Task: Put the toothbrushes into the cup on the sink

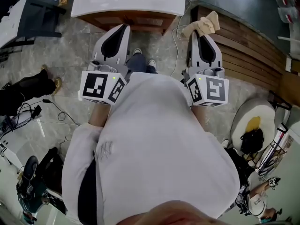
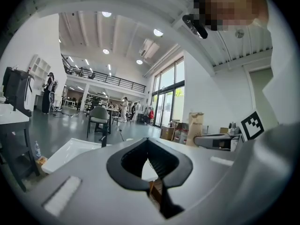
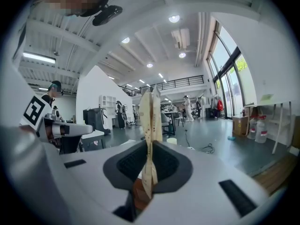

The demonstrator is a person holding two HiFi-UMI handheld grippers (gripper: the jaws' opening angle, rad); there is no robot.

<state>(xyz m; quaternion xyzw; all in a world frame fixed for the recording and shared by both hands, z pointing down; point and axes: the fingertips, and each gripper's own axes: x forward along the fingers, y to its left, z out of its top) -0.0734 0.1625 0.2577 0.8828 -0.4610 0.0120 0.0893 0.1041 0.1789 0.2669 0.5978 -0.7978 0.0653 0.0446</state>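
The task looks barely begun: no toothbrushes show in any view, and no cup can be made out on the visible part of the white sink [image 1: 98, 7], which stands just ahead of both grippers. The right gripper [image 1: 202, 35] is clenched on a beige cloth [image 1: 205, 23], not a brush. The left gripper [image 1: 123, 28] has its jaws together with nothing between them. The next move probably calls for freeing the right jaws, then finding the toothbrushes and the cup at the sink's edge.
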